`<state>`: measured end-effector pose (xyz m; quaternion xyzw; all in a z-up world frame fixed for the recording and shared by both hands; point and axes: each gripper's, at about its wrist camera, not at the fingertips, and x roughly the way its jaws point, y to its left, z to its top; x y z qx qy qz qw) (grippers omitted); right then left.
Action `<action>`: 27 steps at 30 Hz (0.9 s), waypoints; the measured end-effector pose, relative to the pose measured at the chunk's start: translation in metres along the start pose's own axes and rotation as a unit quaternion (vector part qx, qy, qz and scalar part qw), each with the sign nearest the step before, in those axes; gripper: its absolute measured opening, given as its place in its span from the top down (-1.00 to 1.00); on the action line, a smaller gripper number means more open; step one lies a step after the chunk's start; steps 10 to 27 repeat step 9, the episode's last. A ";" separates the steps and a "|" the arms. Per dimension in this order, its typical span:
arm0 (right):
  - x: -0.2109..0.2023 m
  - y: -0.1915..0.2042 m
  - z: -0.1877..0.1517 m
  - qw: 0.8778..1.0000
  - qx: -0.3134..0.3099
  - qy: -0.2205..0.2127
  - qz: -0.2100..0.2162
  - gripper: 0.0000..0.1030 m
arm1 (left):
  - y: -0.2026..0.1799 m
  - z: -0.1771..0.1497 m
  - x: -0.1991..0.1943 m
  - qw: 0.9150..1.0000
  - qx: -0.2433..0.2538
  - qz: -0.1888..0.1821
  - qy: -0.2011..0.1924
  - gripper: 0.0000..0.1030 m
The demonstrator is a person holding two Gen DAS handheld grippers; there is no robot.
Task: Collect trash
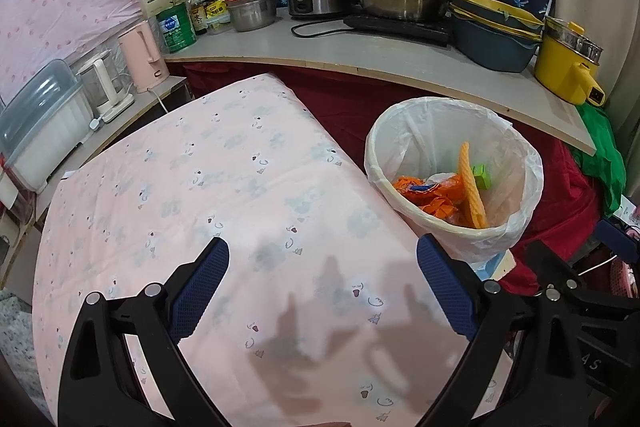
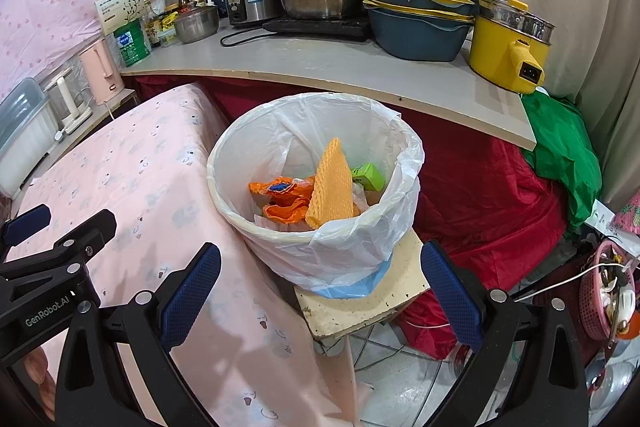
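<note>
Both grippers, left (image 1: 322, 287) and right (image 2: 320, 291), hung with fingers released and empty; the lined trash bin (image 2: 256, 223) (wrappers inside) sat beside the pink-sheeted desk (image 1: 240, 187), apparently within easy reach.

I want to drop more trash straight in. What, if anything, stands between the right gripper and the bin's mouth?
Nothing visible does. The right gripper is open and empty, and the bin sits just ahead of it, its mouth uncovered, with trash already inside.
</note>
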<state>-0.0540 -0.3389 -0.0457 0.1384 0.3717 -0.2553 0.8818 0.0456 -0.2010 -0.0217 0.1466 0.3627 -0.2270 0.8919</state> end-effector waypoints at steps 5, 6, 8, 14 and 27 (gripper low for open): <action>0.001 0.000 0.000 1.000 0.000 0.000 0.000 -0.87 | -0.001 0.000 -0.001 1.000 0.001 0.000 -0.004 -0.76; 0.001 -0.001 0.001 1.000 0.000 0.000 0.001 -0.87 | -0.001 0.000 -0.001 1.000 0.002 -0.001 -0.004 -0.76; 0.001 -0.001 0.001 1.000 -0.001 0.000 0.000 -0.87 | -0.001 0.000 -0.001 1.000 0.002 -0.001 -0.004 -0.76; 0.001 -0.001 0.001 1.000 -0.001 0.000 0.000 -0.87 | -0.001 0.000 -0.001 1.000 0.002 -0.001 -0.004 -0.76; 0.001 -0.001 0.001 1.000 -0.001 0.000 0.000 -0.87 | -0.001 0.000 -0.001 1.000 0.002 -0.001 -0.004 -0.76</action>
